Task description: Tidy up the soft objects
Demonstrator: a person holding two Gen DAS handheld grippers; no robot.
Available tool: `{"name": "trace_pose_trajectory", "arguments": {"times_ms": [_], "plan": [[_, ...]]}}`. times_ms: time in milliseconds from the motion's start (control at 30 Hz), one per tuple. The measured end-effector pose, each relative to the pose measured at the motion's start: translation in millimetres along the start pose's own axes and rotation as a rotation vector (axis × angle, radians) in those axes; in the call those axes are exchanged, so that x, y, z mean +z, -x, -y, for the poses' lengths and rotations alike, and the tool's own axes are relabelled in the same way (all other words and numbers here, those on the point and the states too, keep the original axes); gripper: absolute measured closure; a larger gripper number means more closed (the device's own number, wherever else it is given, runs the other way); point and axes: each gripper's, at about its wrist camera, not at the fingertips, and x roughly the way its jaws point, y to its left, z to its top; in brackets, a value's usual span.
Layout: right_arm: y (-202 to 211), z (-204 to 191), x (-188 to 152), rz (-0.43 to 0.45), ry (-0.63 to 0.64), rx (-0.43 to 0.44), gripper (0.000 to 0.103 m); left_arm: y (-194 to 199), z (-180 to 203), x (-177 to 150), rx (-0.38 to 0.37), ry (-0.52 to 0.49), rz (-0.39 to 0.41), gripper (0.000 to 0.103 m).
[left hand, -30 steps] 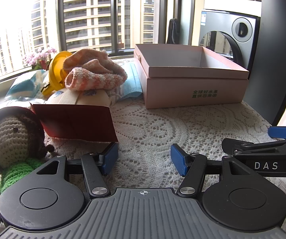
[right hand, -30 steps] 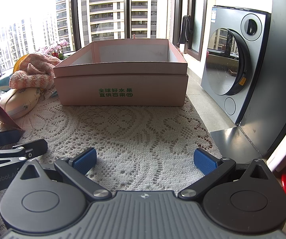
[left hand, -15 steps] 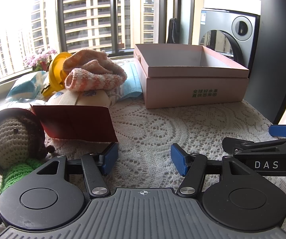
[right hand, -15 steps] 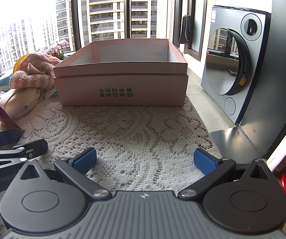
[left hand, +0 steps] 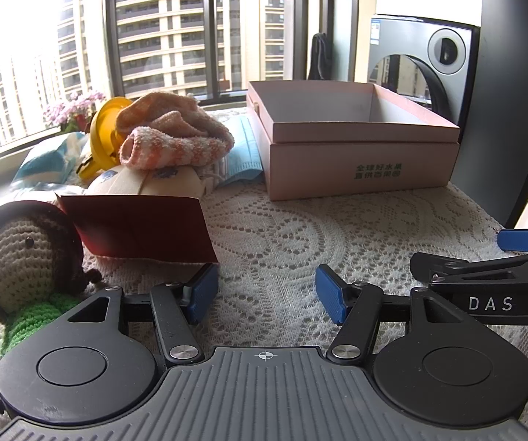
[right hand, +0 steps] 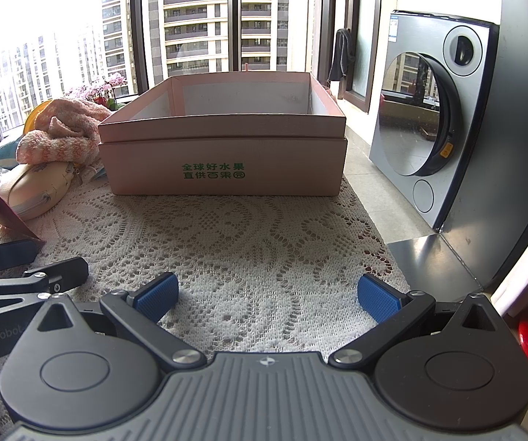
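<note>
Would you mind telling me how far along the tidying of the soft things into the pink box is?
Nothing looks done yet: the pink box shows no items inside. Nothing is in hand either; the left gripper and right gripper both have open, empty jaws. Left to do: the striped towel, crocheted doll, blue mask and cream pouch lie outside.
</note>
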Motion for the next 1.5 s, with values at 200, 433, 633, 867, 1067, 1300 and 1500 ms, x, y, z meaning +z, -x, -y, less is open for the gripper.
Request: {"name": "trace_pose_trajectory", "arguments": {"times_ms": [200,433,633,867,1067,1300,1500], "plan": [[0,0,0,0.0,0.0,0.0,0.0,0,0,0,0.001,-0.001,0.0,0.038],[-1,0,0,0.0,0.0,0.0,0.0,0,0,0,0.0,0.0,0.0,0.038],[0,3,3,-0.027,0.027,0.036,0.0,0,0,0,0.0,0.0,0.0,0.038],[1,7,9,-0.085,0.055,0.069,0.0,1,0,2,-0.009,0.014,0.005,0.044],[-2,8,11,-0.099,0.085,0.09,0.0,59,-19,3,-0.091,0.041,0.145,0.044],[4,6,6,-0.086,0.129,0.14,0.0,88,-110,0,0.121,0.255,0.119,0.046],[6,4,5,-0.078,0.138,0.151,0.0,67,-143,-7,0.057,0.409,0.024,0.044]]}}
